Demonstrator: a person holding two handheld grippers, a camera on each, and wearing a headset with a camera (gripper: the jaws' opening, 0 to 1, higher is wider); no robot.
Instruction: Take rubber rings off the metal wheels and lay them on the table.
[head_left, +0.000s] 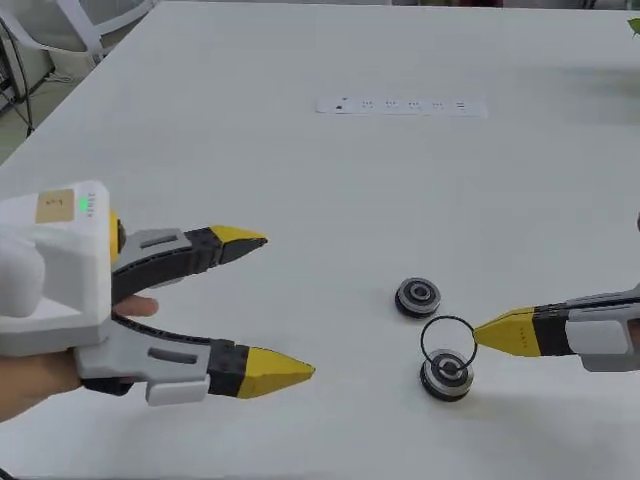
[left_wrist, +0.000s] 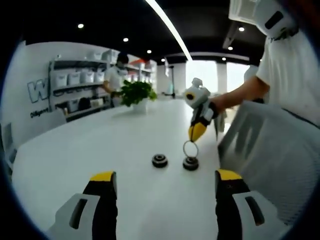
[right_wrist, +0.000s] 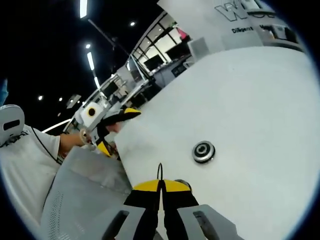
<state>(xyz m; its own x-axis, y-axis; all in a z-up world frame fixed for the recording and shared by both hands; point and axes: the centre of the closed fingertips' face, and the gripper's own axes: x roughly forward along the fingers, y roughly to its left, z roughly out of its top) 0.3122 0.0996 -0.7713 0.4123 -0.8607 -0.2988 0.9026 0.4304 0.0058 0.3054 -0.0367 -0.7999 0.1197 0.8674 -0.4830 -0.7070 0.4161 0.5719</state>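
- Writing: wall lettering (right_wrist: 245, 29) in the right gripper view reads "Diligent", with a large "W" above it; the rest is cut off.
- A tan label (head_left: 57, 205) on the left gripper's housing is too small to read.
- A power strip (head_left: 400, 105) lies flat at the far side of the white table (head_left: 250, 120), well apart from the work. Its markings are unreadable.
- In the left gripper view, a potted plant (left_wrist: 136, 92) stands at the table's far end. Shelving (left_wrist: 75, 85) with white bins lines the wall, and a person (left_wrist: 117, 75) stands by it.
- State, left gripper (head_left: 270, 305): jaws spread wide with nothing between them, held over the table well apart from the wheels.
- State, right gripper (head_left: 490, 333): jaws pressed together, pinching the rubber ring (head_left: 447, 335) by its edge.
- Ring position: it hangs as an open loop from the tip, right over the nearer metal wheel (head_left: 446, 373). I cannot tell whether its lower edge touches the wheel.
- The second metal wheel (head_left: 417, 296) sits flat on the table just beyond, near the first but apart from it.
- Obstruction: in the right gripper view its own jaws cover most of the nearer wheel.
- Count: 2 wheels, 1 free ring, 1 power strip.
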